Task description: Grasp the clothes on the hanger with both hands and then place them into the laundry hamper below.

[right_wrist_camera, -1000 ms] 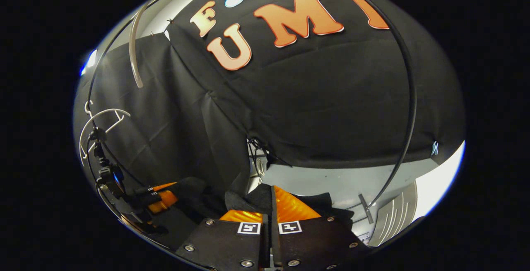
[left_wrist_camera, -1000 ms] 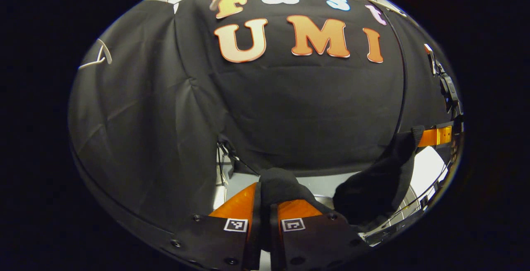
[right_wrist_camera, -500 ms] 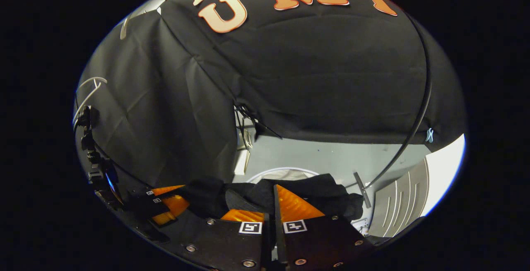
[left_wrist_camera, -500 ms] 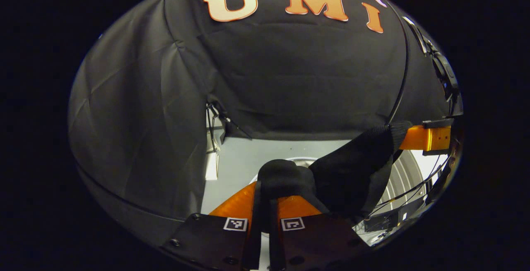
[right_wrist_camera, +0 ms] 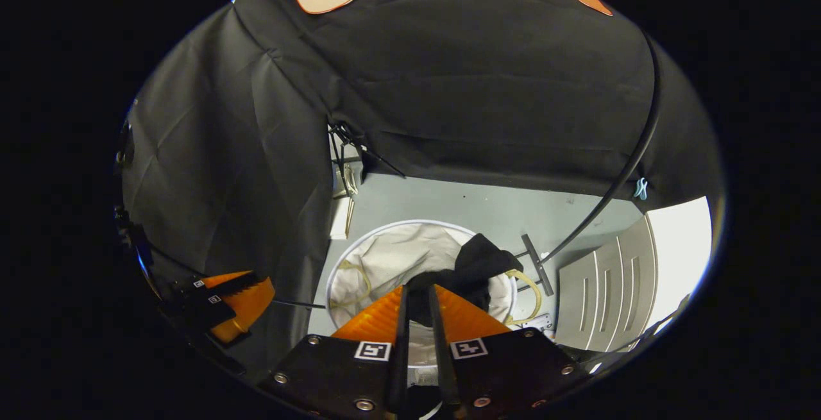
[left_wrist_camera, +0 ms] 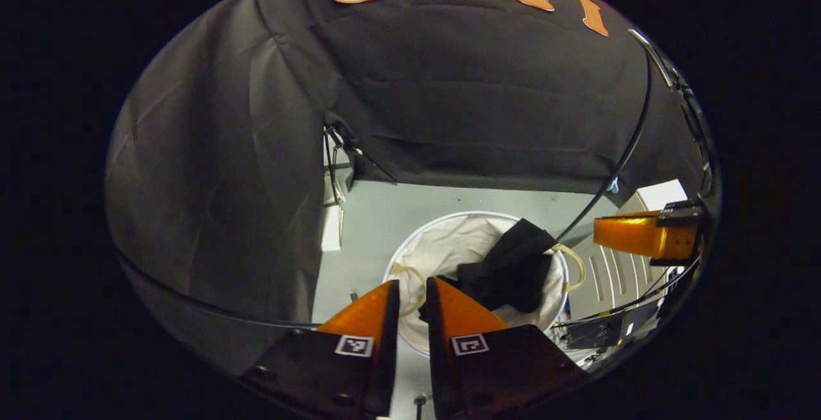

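A black garment (left_wrist_camera: 507,269) lies crumpled inside the round white laundry hamper (left_wrist_camera: 449,216) on the grey floor, towards its right side. In the left gripper view, my left gripper (left_wrist_camera: 410,282) hovers above the hamper's near rim, open, with nothing between its fingers. My right gripper (left_wrist_camera: 632,234) shows farther right, apart from the cloth. In the right gripper view, my right gripper (right_wrist_camera: 418,288) is open above the hamper (right_wrist_camera: 397,222). The garment (right_wrist_camera: 478,260) lies below and just beyond its tips. My left gripper (right_wrist_camera: 240,298) shows at the lower left.
The black cloth wall hangs close behind and to the left. A black cable (right_wrist_camera: 616,183) arcs down to a small metal T-piece (right_wrist_camera: 532,260) right of the hamper. A pale slatted panel (right_wrist_camera: 606,292) stands at the right. Beige rope handles (left_wrist_camera: 574,260) hang on the hamper.
Both grippers tilted down over the hamper and opened. The black garment, held by both half a second ago, has dropped into the hamper.
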The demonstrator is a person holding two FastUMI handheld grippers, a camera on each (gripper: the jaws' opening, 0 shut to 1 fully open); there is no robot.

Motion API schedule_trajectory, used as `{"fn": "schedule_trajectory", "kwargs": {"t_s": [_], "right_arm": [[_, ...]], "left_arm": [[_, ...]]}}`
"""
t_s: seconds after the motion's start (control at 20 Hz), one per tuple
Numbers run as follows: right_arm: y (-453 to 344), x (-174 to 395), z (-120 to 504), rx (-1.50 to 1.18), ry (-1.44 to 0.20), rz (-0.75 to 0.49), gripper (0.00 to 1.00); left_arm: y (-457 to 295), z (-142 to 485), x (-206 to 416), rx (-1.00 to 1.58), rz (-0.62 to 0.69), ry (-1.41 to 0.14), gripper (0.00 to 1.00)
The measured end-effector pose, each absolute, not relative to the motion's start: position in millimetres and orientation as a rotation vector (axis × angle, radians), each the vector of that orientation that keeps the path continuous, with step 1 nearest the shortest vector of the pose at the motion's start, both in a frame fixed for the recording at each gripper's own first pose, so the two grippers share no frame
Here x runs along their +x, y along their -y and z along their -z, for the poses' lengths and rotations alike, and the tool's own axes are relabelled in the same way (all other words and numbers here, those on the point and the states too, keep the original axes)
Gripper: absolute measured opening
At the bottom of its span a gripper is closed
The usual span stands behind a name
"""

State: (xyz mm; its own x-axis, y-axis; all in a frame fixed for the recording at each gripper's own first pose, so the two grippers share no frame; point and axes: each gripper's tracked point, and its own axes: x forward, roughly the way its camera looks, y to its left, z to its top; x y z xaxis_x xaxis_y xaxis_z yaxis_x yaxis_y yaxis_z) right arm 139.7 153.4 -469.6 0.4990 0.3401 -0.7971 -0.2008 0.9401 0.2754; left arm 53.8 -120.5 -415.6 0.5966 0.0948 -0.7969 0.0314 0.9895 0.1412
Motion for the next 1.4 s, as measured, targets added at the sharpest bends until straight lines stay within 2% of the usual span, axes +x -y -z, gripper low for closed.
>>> {"fn": "schedule_trajectory", "kwargs": {"t_s": [0.05,0.1,0.15,0.2,0.25,0.3,0.35,0.45,0.5,0.6,0.7,0.8,1.1,1.4], "right_arm": [[-149.9,136.2,469.7,0.137,-0.999,-0.326,0.22],[-147.5,134.2,470.7,0.124,-1.003,-0.321,0.14],[-146.0,133.0,470.8,0.117,-1.007,-0.317,0.29],[-144.2,130.6,470.4,0.112,-1.011,-0.311,0.35],[-144.3,126.9,470.6,0.114,-1.013,-0.310,0.29],[-143.1,121.9,463.4,0.116,-1.009,-0.306,0.42],[-141.2,119.0,459.8,0.112,-1.006,-0.298,0.55],[-134.7,115.4,451.2,0.102,-0.993,-0.280,0.87],[-132.7,113.9,445.7,0.100,-0.985,-0.275,0.92],[-126.9,109.8,430.0,0.093,-0.961,-0.268,0.93],[-119.5,107.4,409.7,0.085,-0.928,-0.257,0.93],[-108.9,105.0,389.4,0.080,-0.895,-0.239,0.93],[-75.7,95.9,335.0,0.086,-0.787,-0.184,0.93],[-31.9,87.7,255.4,0.098,-0.639,-0.113,0.93]], "left_arm": [[123.7,415.2,52.4,0.127,-0.038,-0.944,0.35],[122.3,417.4,48.3,0.116,-0.046,-0.954,0.38],[121.3,418.0,46.6,0.104,-0.052,-0.965,0.43],[118.9,419.0,41.4,0.096,-0.058,-0.974,0.48],[116.7,417.2,37.3,0.088,-0.063,-0.983,0.49],[113.7,416.9,33.1,0.087,-0.068,-0.985,0.49],[113.1,415.1,32.2,0.084,-0.069,-0.985,0.58],[111.9,413.2,30.1,0.075,-0.077,-0.980,0.59],[109.4,407.7,26.7,0.073,-0.082,-0.974,0.66],[103.1,393.6,21.5,0.073,-0.093,-0.955,0.81],[95.7,376.5,22.1,0.080,-0.114,-0.922,0.86],[92.4,355.4,21.6,0.086,-0.131,-0.891,1.00],[85.4,278.3,27.3,0.118,-0.145,-0.750,0.98],[76.4,192.4,32.5,0.096,-0.143,-0.585,0.98]]}}
